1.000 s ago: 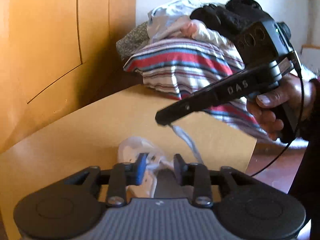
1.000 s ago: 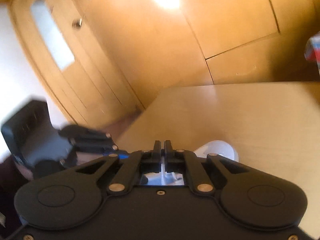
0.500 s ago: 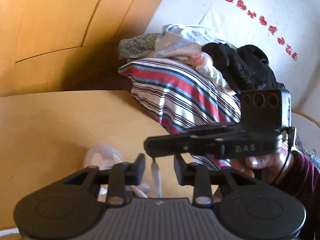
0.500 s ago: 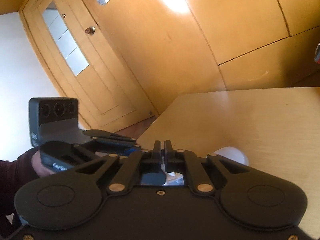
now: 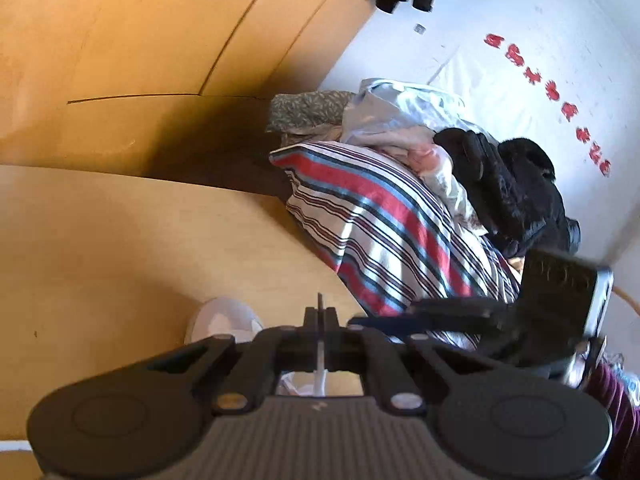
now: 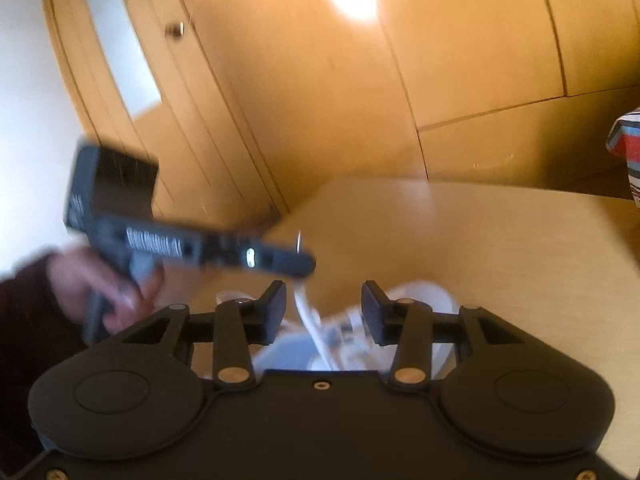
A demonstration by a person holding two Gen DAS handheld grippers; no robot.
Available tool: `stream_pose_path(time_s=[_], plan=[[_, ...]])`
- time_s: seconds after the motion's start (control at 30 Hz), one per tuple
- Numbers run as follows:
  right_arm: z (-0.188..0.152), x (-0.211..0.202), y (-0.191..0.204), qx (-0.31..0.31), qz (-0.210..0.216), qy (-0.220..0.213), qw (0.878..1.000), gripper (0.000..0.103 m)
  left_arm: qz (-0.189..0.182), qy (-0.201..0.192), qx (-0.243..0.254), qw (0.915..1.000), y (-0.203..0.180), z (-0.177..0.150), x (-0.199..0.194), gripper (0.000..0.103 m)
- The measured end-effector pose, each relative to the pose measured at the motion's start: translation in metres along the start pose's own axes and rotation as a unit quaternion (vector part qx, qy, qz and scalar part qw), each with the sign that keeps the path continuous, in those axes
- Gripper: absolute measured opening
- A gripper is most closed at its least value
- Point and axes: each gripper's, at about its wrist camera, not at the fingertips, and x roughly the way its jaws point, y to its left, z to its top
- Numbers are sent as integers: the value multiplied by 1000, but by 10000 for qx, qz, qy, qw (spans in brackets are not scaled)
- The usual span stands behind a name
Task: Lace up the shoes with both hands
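Left fingers (image 5: 320,314) pinch the white lace (image 6: 310,320); right fingers (image 6: 324,300) are spreading; lettering blurred.

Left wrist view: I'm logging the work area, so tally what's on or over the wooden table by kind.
White shoe: 1
White shoelace, pinched in the shut left gripper: 1
Black handheld grippers, left and right gripper: 2
Total: 4

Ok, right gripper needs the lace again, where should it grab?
The right gripper, jaws opening, has the lace running up between them, untouched. Take that taut white stretch above the shoe, below the left gripper, which pinches the tip. Come in straight ahead and close across the flat band.
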Motion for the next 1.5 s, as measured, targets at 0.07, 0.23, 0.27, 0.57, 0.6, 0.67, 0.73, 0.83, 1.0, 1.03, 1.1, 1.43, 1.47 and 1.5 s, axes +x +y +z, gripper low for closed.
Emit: stream_pose_path(time_s=[0.07, 0.23, 0.27, 0.57, 0.6, 0.67, 0.73, 0.83, 1.0, 1.03, 1.1, 1.43, 1.47, 1.5], plan=[[0, 7, 10, -265, -60, 5, 9996, 42, -9, -1, -8, 10000, -1, -1, 1, 2], [-1, 25, 20, -576, -174, 49, 9982, 15, -52, 10, -20, 10000, -1, -2, 0, 3], [-1, 25, 21, -612, -209, 15, 9979, 11, -60, 7, -21, 10000, -1, -2, -1, 3], [0, 22, 22, -694, -421, 60, 9967, 4, 212, 16, 346, 9992, -3, -1, -8, 71], [0, 22, 22, -787, -516, 130, 9955, 4, 295, -16, 461, 9985, -3, -1, -12, 73], [-1, 21, 22, -915, -625, 217, 9936, 4, 482, -8, 708, 9963, -3, 0, -18, 77], [-2, 24, 23, -1085, -723, 372, 9908, 4, 843, 4, 1047, 9909, -6, -2, -23, 88], [-1, 28, 24, -1188, -730, 492, 9890, 4, 1210, -51, 1375, 9831, -8, -7, -26, 92], [1, 32, 22, -1177, -638, 577, 9893, 4, 1819, -452, 2587, 9476, -29, -24, -32, 92], [2, 34, 22, -1182, -611, 604, 9893, 4, 2049, -620, 2959, 9309, -36, -29, -32, 93], [2, 37, 20, -1167, -565, 659, 9894, 4, 2140, -501, 3075, 9258, -38, -31, -29, 95], [0, 42, 27, -1223, -302, 1096, 9860, 4, 1444, 823, 2964, 9405, -30, -41, -5, 23], [0, 41, 28, -1224, -300, 1096, 9860, 4, 1408, 841, 2990, 9400, -30, -41, -4, 22], [0, 41, 29, -1229, -293, 1132, 9855, 4, 1379, 862, 3013, 9396, -29, -39, -2, 23]])
